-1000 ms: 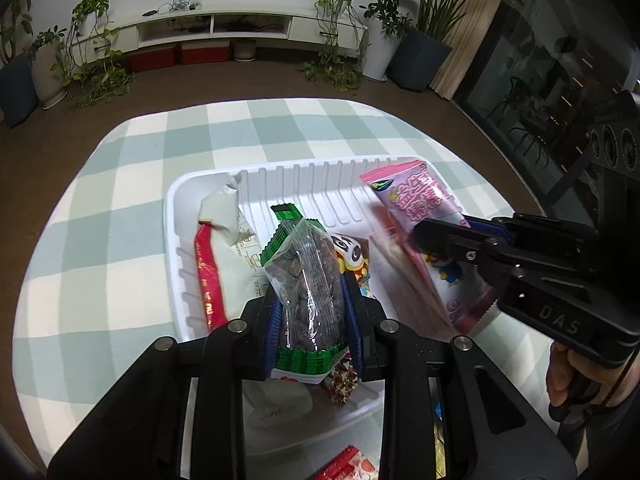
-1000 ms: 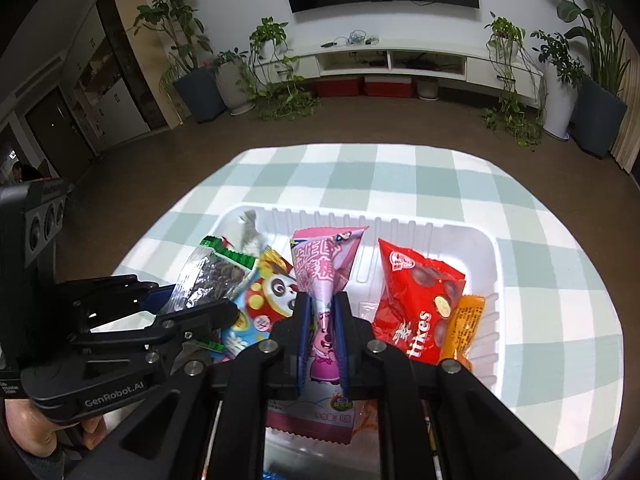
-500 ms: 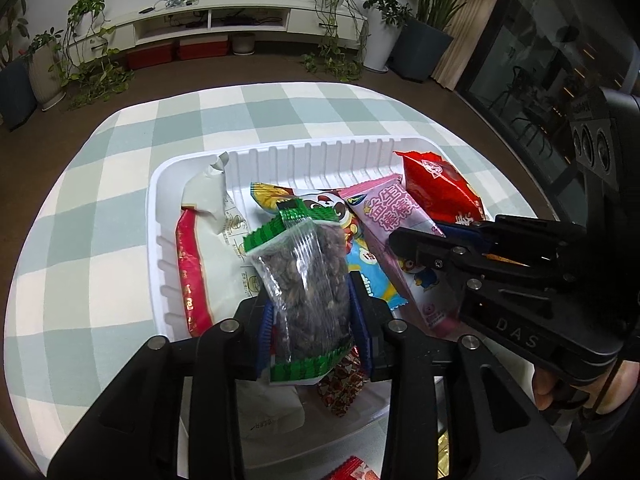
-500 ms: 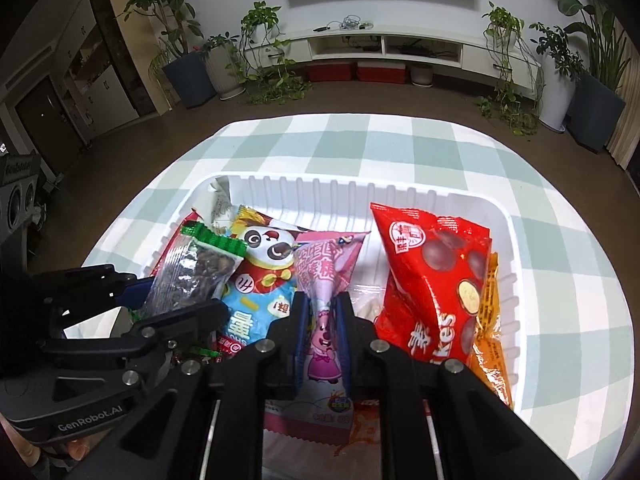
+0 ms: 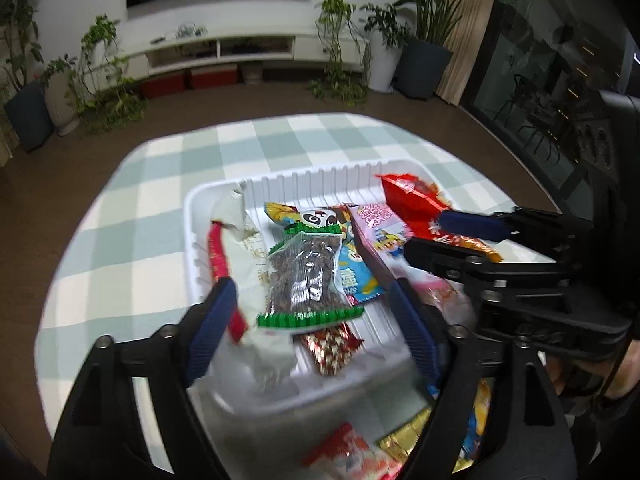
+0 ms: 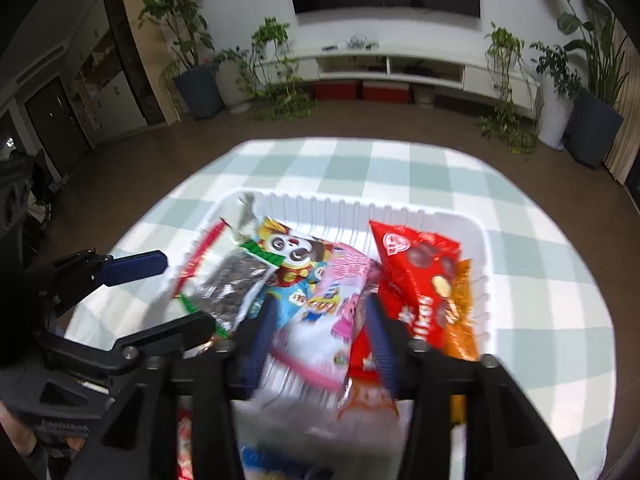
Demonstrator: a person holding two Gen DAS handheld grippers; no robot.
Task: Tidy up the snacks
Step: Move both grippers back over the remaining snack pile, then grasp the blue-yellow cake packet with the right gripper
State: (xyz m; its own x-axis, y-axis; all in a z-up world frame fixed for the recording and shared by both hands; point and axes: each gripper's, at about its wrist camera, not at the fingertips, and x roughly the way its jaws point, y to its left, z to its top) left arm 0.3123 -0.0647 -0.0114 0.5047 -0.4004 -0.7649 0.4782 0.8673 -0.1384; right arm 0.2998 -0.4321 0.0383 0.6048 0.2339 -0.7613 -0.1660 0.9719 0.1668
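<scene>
A white ribbed tray (image 5: 320, 174) (image 6: 484, 240) on the checked tablecloth holds several snack packs. A clear green-edged bag of dark seeds (image 5: 306, 276) (image 6: 232, 288) lies in it, free, in front of my open left gripper (image 5: 308, 316). A pink packet (image 5: 374, 228) (image 6: 344, 284) lies beside it, free, between the jaws of my open right gripper (image 6: 320, 320). A panda pack (image 6: 292, 256), a red chocolate bag (image 6: 416, 272) and an orange pack (image 6: 460, 312) lie around them.
More loose snacks lie on the near table in front of the tray (image 5: 360, 448) (image 6: 188, 440). A long red-edged pack (image 5: 220, 252) lies along the tray's left side. Checked tablecloth (image 6: 540, 288) surrounds the tray; potted plants and a TV bench stand far behind.
Both grippers have opened. The seed bag and the pink packet, held before, now lie in the tray. Both grippers have drawn back and up a little.
</scene>
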